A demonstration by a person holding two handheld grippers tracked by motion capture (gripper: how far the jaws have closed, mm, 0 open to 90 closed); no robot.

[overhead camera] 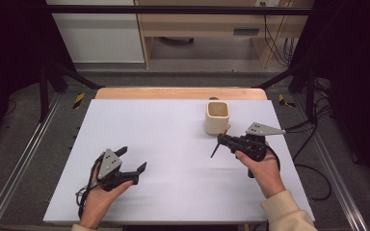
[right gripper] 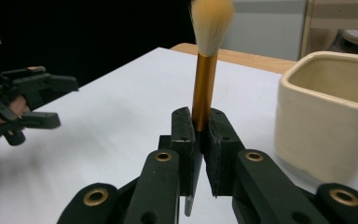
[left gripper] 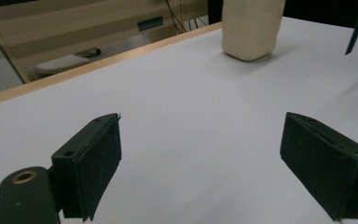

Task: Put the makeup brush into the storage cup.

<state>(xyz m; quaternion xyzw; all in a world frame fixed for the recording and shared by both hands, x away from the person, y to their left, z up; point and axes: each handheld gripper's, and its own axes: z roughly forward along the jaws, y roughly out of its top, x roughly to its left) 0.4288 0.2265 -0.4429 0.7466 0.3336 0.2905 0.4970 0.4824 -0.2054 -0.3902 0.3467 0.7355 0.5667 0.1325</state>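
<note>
My right gripper (overhead camera: 222,140) (right gripper: 199,117) is shut on a make-up brush (right gripper: 204,84) with a gold ferrule and a pale bristle tuft. The bristles point toward the cup and the dark handle (overhead camera: 215,150) sticks out on the opposite side. A cream square cup (overhead camera: 217,117) (right gripper: 328,112) stands open-topped just beyond and beside that gripper, apart from the brush. At the near left of the white table (overhead camera: 164,144), my left gripper (overhead camera: 134,158) (left gripper: 200,154) is open, with only bare table between its fingers. The cup (left gripper: 251,28) shows far ahead of it.
The table's wooden far edge (overhead camera: 180,93) runs behind the cup. Beyond it are a floor and pale wooden furniture (overhead camera: 207,24). Metal rails (overhead camera: 24,154) flank the table and cables (overhead camera: 318,178) trail at the right. The left gripper (right gripper: 28,98) appears at the left of the right gripper view.
</note>
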